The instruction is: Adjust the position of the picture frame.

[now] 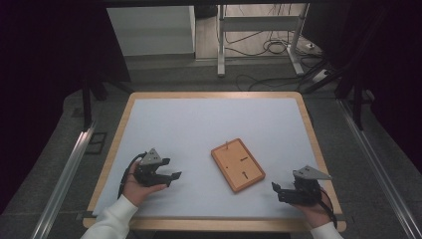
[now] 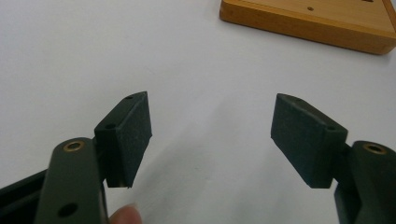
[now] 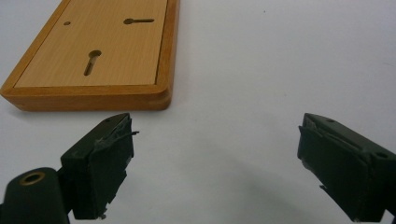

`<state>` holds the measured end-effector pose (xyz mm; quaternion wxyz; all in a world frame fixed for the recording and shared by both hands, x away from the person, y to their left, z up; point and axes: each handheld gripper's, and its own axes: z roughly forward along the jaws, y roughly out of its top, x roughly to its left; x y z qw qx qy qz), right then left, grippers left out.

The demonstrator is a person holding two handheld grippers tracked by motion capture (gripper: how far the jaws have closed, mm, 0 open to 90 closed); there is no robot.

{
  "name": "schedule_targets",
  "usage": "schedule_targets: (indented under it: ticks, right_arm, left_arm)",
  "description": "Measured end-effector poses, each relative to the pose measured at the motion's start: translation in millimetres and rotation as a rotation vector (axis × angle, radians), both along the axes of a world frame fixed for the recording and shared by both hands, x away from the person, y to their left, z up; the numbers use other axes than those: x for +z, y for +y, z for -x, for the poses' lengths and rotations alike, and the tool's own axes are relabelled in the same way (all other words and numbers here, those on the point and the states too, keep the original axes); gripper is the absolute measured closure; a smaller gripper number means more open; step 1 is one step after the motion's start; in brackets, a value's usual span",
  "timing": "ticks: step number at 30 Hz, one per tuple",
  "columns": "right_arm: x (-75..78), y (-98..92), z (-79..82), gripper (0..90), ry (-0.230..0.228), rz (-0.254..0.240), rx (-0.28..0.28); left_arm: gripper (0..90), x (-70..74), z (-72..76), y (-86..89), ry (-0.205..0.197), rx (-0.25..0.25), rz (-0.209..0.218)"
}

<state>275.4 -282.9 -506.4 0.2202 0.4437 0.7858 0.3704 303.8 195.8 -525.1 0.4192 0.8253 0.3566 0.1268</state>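
From above, a wooden board lay flat between the left gripper and right gripper, touching neither. Along each gripper's own jaws, spread wide and empty, the board sat just ahead; it looked stiff, light and smooth, best pinched across an edge.
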Motion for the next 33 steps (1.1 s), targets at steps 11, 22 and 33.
schedule_targets:
  ticks: [11, 22, 33]
  right_arm:
    - [-0.8, -0.1, 0.9, 11.0, 0.001, 0.001, 0.01]
    - [1.3, -0.7, -2.5, 11.3, -0.003, -0.028, 0.028]
    - [1.7, -2.6, 1.5, 11.4, -0.013, -0.032, 0.042]
  left_arm:
    - [28.4, 0.2, -0.8, -0.6, -0.001, 0.004, -0.002]
    - [28.2, -1.1, -2.2, -8.4, 0.005, 0.041, -0.033]
    - [27.4, 22.7, -2.7, -14.7, -0.043, 0.093, -0.003]
